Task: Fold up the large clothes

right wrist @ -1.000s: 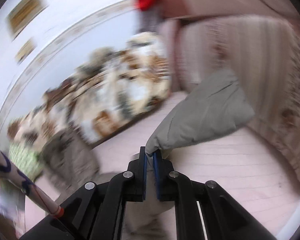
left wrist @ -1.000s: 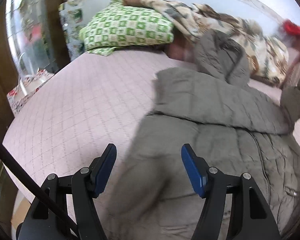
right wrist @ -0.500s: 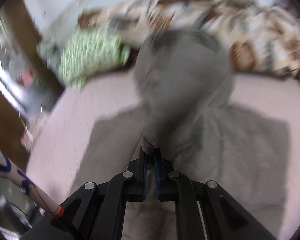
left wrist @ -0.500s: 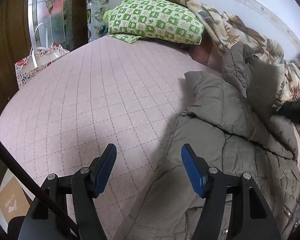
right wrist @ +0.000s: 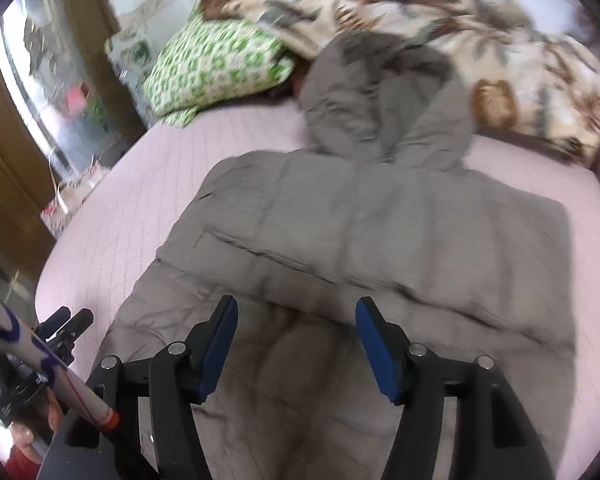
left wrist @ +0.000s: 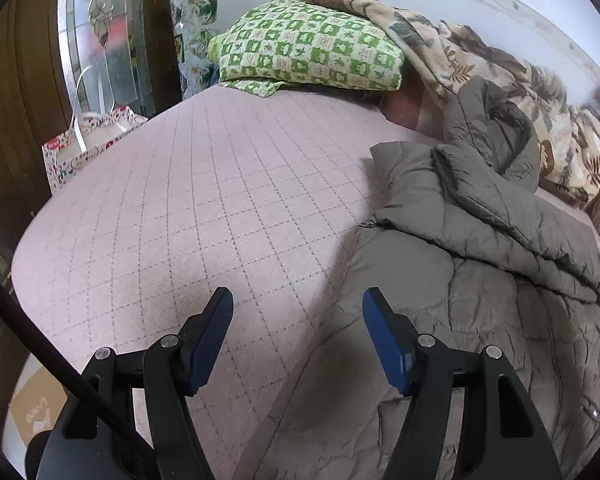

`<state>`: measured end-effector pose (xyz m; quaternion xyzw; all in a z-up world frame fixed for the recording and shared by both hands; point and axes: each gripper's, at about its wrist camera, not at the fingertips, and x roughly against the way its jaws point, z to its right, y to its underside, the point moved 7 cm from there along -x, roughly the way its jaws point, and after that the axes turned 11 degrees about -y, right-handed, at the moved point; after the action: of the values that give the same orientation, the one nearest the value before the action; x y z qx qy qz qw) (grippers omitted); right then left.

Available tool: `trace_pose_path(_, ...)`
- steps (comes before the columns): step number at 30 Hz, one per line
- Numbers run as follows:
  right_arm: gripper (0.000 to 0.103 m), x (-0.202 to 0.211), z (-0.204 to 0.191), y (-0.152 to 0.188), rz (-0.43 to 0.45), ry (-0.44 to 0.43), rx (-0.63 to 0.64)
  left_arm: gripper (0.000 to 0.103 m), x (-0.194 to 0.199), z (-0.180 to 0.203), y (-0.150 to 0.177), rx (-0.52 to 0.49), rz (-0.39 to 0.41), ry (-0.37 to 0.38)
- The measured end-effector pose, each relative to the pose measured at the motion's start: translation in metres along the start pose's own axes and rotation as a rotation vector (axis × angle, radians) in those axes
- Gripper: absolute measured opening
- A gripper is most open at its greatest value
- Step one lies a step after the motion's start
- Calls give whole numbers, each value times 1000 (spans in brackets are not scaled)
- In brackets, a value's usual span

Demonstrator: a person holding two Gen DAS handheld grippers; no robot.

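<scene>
Left gripper (left wrist: 296, 312): jaws apart, nothing between, angled downward; right gripper (right wrist: 294, 320): jaws just opened, empty, angled downward.

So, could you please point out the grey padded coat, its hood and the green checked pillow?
grey padded coat (right wrist: 380, 240): right wrist view, folded-over sleeve.
hood (right wrist: 384, 96): right wrist view, its middle.
green checked pillow (left wrist: 312, 48): left wrist view, top face.

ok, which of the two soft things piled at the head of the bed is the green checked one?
The pillow, on the left of the pile, with green and white squares. The blanket draped beside and partly over it is cream with brown leaf prints.
</scene>
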<state>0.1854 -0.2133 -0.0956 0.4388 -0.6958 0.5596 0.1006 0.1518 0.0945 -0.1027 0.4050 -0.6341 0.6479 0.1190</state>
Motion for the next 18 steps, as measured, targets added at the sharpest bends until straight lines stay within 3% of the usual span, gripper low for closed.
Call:
trace_pose_path(5,67,57,49,21,102,57,-99,66,17,8,-5,-16,8,19)
trace_pose_path(9,67,106,111,42,209,118,-246,66,26,18,-18,-35,5,50)
trace_pose_path(13,67,131,162,59,277,175,-351,67,20,36,-43,-80,7,51)
trace_pose_path(18,67,139,214,74,312,221,-468,67,-10,69,-73,-82,-83,113)
